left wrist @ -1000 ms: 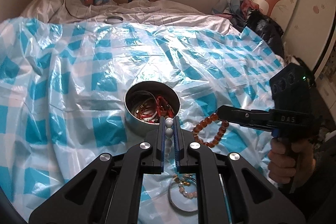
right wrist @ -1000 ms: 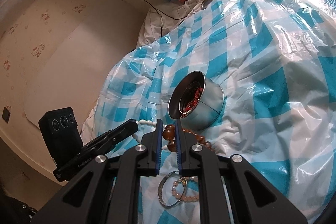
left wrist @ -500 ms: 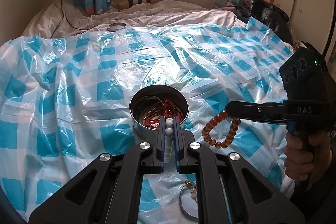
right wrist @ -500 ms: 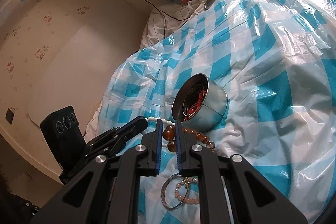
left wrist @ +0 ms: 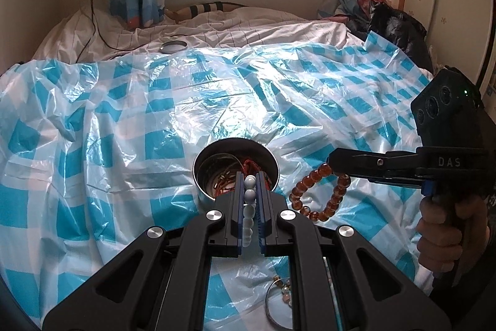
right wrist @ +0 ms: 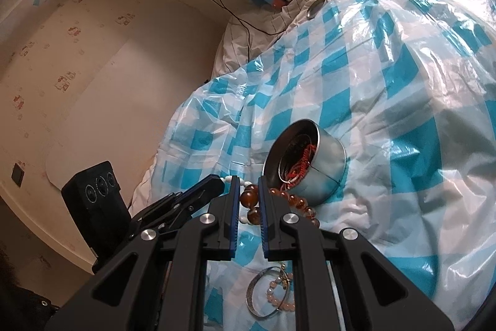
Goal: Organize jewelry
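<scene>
left gripper (left wrist: 250, 185) clamped on a white bead strand (left wrist: 249, 208) at the near rim of the round tin (left wrist: 201, 163); right gripper (right wrist: 250, 200) clamped on an amber bead bracelet (left wrist: 322, 193) just right of it. tin already holds red cord and bangles; a silver bangle (right wrist: 263, 297) and pink bracelet (right wrist: 279, 293) remain on the checked sheet (left wrist: 124, 120), nearer.
</scene>
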Motion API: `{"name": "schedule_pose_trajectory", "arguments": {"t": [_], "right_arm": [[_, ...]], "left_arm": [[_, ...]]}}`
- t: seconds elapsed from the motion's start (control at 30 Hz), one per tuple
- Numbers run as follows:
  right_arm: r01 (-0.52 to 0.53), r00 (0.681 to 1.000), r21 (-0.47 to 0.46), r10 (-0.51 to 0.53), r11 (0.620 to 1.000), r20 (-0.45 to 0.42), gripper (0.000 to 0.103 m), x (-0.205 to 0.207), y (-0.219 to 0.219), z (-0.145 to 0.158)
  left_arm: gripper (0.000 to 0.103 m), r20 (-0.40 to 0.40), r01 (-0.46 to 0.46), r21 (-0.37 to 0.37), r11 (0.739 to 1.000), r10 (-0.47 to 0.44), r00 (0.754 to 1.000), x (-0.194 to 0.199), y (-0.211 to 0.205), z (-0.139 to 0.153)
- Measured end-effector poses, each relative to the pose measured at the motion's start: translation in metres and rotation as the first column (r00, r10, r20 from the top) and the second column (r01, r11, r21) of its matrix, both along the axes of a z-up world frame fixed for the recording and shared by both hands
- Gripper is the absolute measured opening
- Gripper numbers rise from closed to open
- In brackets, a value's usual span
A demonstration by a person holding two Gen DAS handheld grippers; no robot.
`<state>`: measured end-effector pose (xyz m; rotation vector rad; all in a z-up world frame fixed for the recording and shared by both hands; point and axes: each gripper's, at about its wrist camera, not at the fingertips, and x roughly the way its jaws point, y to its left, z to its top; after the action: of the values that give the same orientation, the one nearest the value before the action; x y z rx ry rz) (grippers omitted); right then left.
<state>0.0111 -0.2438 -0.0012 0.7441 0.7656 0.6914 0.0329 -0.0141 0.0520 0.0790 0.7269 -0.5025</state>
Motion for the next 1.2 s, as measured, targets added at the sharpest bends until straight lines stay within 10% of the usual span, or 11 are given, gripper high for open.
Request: {"name": "schedule_pose_trajectory", "arguments": {"t": [0.73,0.8,0.9,1.2], "right_arm": [[0.011,0.997,0.000,-0.011,1.000,0.082,0.013,0.011,-0.003,0.024],[0.023,0.998,-0.076,-0.018,0.997,0.063,0.016,0.015,-0.002,0.024],[0.023,1.000,-0.203,-0.022,0.979,0.005,0.048,0.020,0.001,0.017],[-0.172,0.984,-0.606,0.108,0.776,-0.142,0.057,0.024,0.057,-0.042]], "left_arm": [[0.007,0.028,-0.034,-0.077,0.996,0.036,0.999,0.017,0.006,0.011],[0.007,0.022,-0.040,-0.077,0.996,0.042,0.999,0.020,0.007,0.011],[0.007,0.015,-0.056,-0.080,0.995,0.058,0.998,0.025,0.012,0.009],[0.007,-0.038,-0.102,-0.143,0.985,0.097,0.995,0.037,0.033,0.004]]}}
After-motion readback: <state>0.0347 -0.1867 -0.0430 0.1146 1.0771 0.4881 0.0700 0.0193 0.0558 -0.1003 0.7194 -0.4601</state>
